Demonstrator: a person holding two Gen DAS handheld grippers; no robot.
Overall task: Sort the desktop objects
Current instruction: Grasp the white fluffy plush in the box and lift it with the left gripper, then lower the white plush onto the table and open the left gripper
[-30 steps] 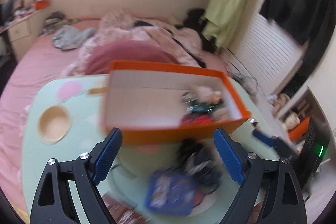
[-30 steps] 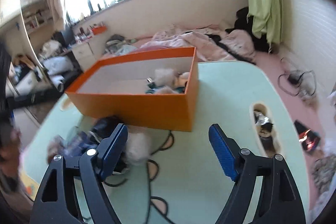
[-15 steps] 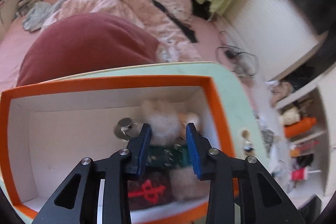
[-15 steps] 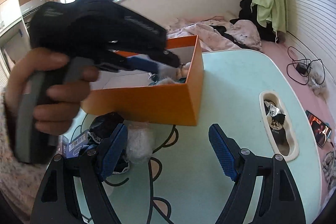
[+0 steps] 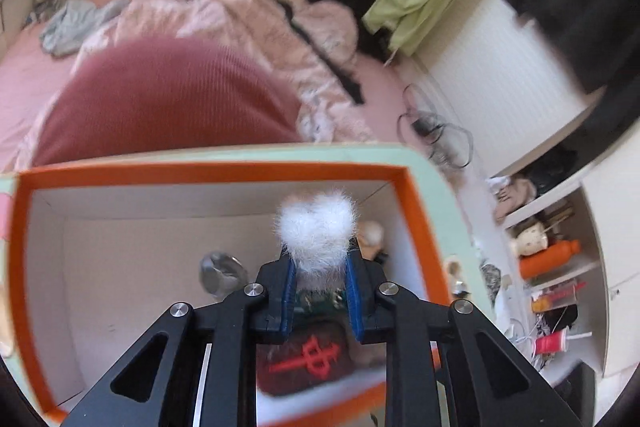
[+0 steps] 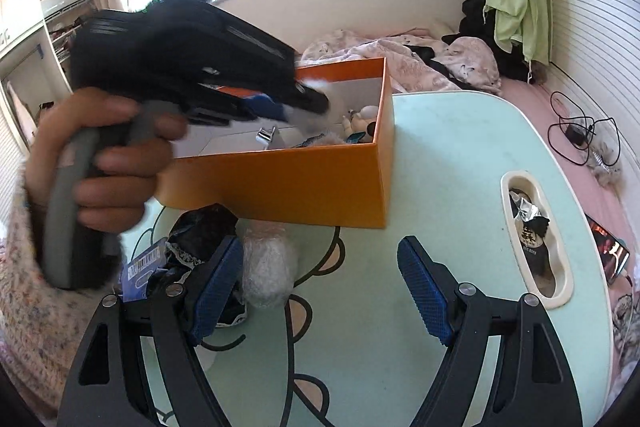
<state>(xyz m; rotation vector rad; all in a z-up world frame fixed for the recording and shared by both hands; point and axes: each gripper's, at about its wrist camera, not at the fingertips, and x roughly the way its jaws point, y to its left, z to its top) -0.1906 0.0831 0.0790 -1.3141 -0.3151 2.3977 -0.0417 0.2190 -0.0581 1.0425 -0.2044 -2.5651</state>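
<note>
Fluff fills the middle of the left wrist view: a white furry pom-pom (image 5: 316, 235) is pinched between the blue pads of the left hand-held gripper (image 5: 320, 291), whose jaws are drawn in tight on it. It is held above the right end of an orange box (image 5: 224, 171), where a dark pouch with a red symbol (image 5: 308, 357), a shiny metal piece (image 5: 218, 269) and a small pale toy (image 5: 370, 233) are already gathered. The left hand (image 6: 104, 163) is seen wrapped around the gripper's handle.

The right hand-held gripper (image 6: 320, 285) is kept wide apart and empty over the pale green tabletop (image 6: 452, 155), just beside a bubble-wrapped bundle (image 6: 266, 269) and a dark heap of unsorted items (image 6: 200, 235) in front of the box.

Only soft fur appears to be trapped, so a slip is judged possible if the wrist is jerked. The fluff could also cling to the pads when released. The box wall at the right stands close to the held item and could be clipped or nudged. Ample free room is offered in the bare left half of the box. The tabletop to the right is open as far as a recessed tray (image 6: 560, 301) near its rounded edge.
</note>
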